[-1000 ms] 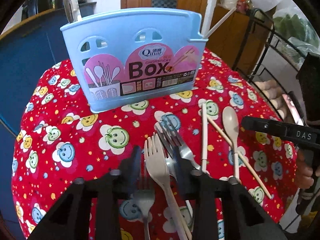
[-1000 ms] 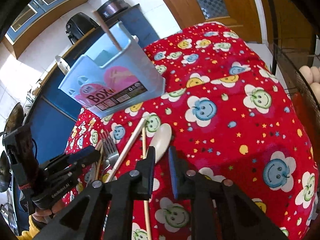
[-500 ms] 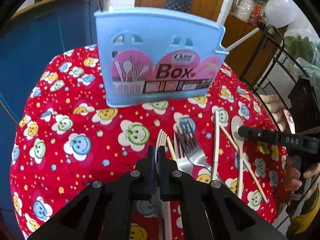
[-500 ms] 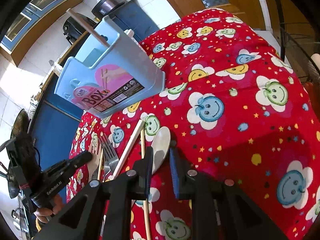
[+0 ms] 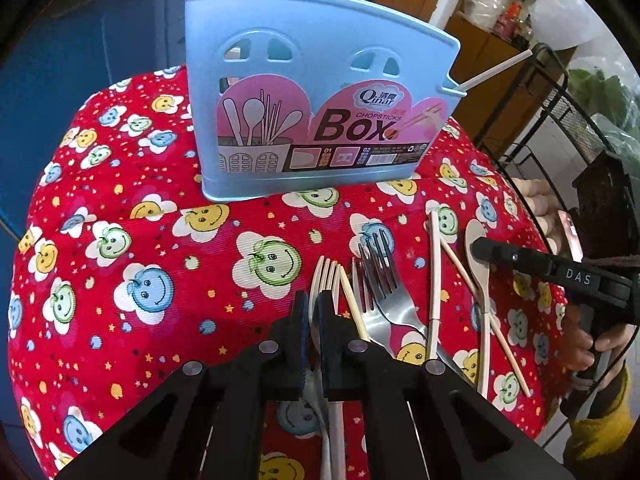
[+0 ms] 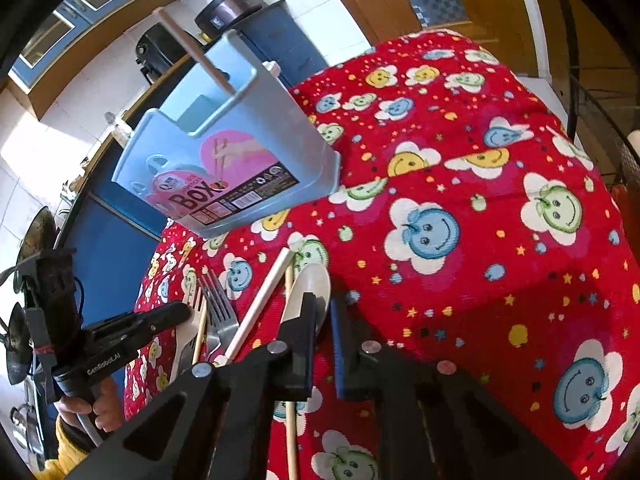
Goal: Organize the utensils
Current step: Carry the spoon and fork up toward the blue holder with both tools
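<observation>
Left wrist view
Left tongs (image 5: pixel 316 308): nearly closed, pinched on the pale fork (image 5: pixel 329 276) at its neck, tines pointing toward the box (image 5: pixel 320 120); judged a grip for lifting it into the box.
Loose utensils: laid in a row on the tabletop (image 5: pixel 120 280) short of the box; steel forks (image 5: pixel 380 276) just beside the pale fork, then a white chopstick (image 5: pixel 434 276), wooden chopsticks (image 5: pixel 460 268) and a spoon (image 5: pixel 478 272).
Box: upright at the far side, one chopstick leaning out of its right end, a steel utensil at its left end.
Writing: "Qinar", "CHOPSTICKS", "Box" on the pink label; "DAS" on the right tongs' body.

Right wrist view
Right tongs (image 6: pixel 322 320): slightly parted, nothing gripped, tips over the spoon (image 6: pixel 310 288) bowl; judged ready for the next pick.
Box (image 6: pixel 224 160): beyond the utensils, open top visible, chopstick standing in it.
Writing: "BOX" on the label; "GenRobot.AI" on the left tongs' (image 6: pixel 182 312) body.
</observation>
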`<state>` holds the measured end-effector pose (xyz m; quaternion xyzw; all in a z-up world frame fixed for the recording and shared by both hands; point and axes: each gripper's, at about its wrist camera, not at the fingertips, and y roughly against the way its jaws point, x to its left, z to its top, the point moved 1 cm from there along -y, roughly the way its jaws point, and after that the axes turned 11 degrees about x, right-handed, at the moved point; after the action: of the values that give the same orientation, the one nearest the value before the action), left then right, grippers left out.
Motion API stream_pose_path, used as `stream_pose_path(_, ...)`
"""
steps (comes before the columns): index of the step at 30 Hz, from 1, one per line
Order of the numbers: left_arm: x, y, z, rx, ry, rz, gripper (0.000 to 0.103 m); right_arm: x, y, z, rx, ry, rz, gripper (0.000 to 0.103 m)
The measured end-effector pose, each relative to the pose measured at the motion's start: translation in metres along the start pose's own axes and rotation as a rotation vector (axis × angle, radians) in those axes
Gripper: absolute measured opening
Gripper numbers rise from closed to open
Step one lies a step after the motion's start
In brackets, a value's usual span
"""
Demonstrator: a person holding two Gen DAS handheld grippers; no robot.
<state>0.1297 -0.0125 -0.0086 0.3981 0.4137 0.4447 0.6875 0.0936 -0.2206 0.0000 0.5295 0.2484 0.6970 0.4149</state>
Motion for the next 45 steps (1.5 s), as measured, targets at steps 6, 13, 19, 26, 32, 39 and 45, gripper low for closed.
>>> stream_pose_path(6, -0.001, 0.013, -0.007, -0.064, -0.007, -0.026, 0.002, 0.015, 0.015, -0.003, -0.057, 0.05, -0.015, 0.007)
stream_pose_path(13, -0.002, 0.047, -0.02, -0.198, 0.008, -0.026, 0.002, 0.042, 0.043, -0.01, -0.162, 0.126, -0.057, 0.005)
stream_pose_path(19, 0.004, 0.075, -0.025, -0.307, 0.042, -0.017, 0.001, 0.066, 0.063, -0.014, -0.24, 0.173, -0.084, 0.005)
stream_pose_path(26, 0.004, 0.108, -0.023, -0.436, 0.046, 0.0, 0.001, 0.089, 0.083, -0.014, -0.328, 0.217, -0.119, 0.005)
stream_pose_path(32, 0.004, 0.13, -0.008, -0.509, 0.046, 0.01, 0.001, 0.108, 0.099, -0.004, -0.398, 0.261, -0.153, 0.005)
stream_pose_path(39, 0.0, 0.155, 0.022, -0.636, 0.041, 0.039, 0.001, 0.117, 0.109, 0.023, -0.46, 0.272, -0.158, 0.005)
stream_pose_path(45, -0.002, 0.176, 0.055, -0.751, 0.041, 0.081, 0.001, 0.124, 0.118, 0.052, -0.515, 0.281, -0.164, 0.005)
